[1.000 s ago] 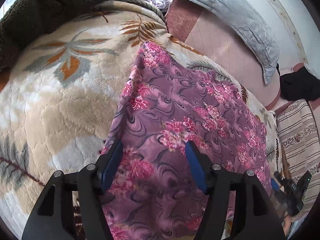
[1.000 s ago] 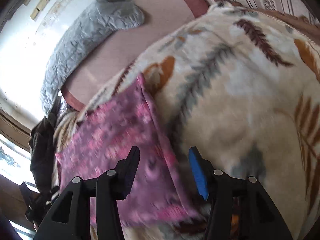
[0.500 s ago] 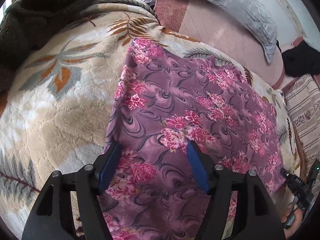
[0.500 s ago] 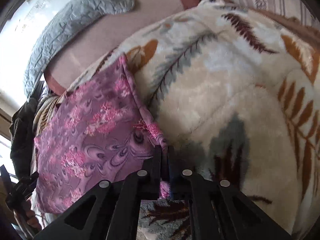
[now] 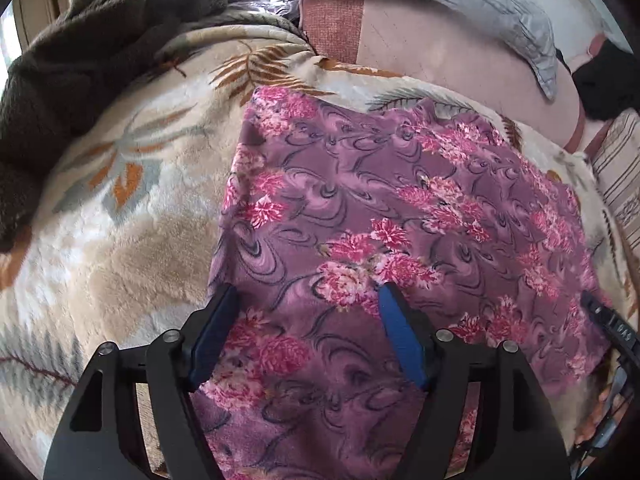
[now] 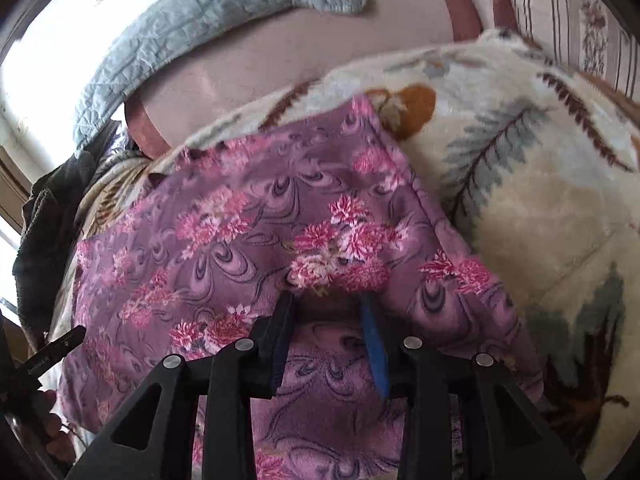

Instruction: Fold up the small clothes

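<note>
Your right gripper (image 6: pixel 326 312), clamped on cloth (image 6: pixel 248 236) corner half-second ago, now carries fold across; jaws narrow, cloth between. Left gripper (image 5: pixel 306 312) jaws wide, over cloth.

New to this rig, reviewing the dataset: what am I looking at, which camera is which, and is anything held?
No robot: a person holds a two-finger gripper in each hand, each with a fisheye camera looking along its fingers. In the left wrist view, the left gripper is open above a purple floral garment spread on a leaf-patterned blanket. In the right wrist view, the right gripper has its fingers apart with the garment's cloth bunched over the tips; whether it grips is unclear. A grey quilted pillow lies behind.
</note>
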